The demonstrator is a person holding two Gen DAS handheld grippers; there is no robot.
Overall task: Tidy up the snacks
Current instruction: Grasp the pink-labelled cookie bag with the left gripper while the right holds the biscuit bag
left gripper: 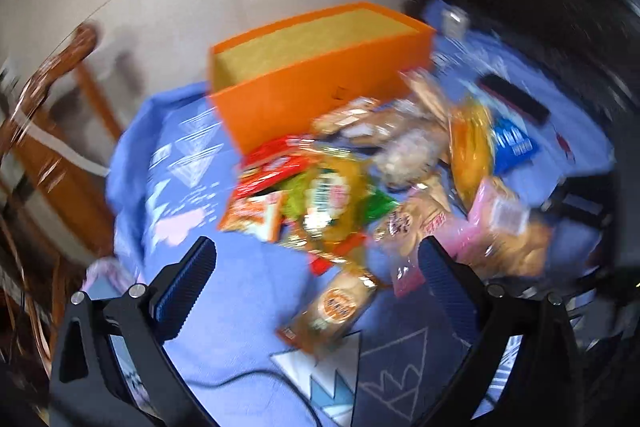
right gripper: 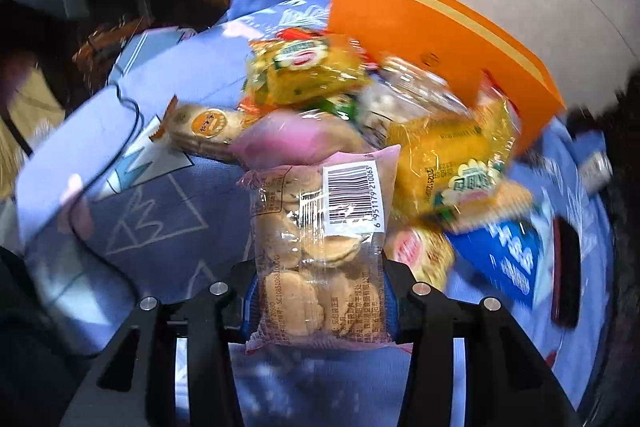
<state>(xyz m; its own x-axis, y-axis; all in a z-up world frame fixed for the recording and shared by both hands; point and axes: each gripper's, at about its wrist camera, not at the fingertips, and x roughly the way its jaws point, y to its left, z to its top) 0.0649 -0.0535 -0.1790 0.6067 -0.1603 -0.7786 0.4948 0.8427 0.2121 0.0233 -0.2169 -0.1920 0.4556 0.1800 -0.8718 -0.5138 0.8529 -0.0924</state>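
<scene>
Bare blue cloth (left gripper: 248, 291) under the left claw (left gripper: 316, 283); snack heap (left gripper: 360, 187) ahead — orange box (left gripper: 304, 95) behind it

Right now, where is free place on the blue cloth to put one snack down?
Bare blue cloth lies left of the snack pile, below the orange box. Beside the box the packets crowd together.

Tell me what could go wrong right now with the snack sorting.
The right gripper holds the pink cookie bag near its bottom end only; the long bag could sag or slip. Squeezing may crack the cookies. The open left gripper heads into a crowded pile and might nudge the round cracker pack.
</scene>
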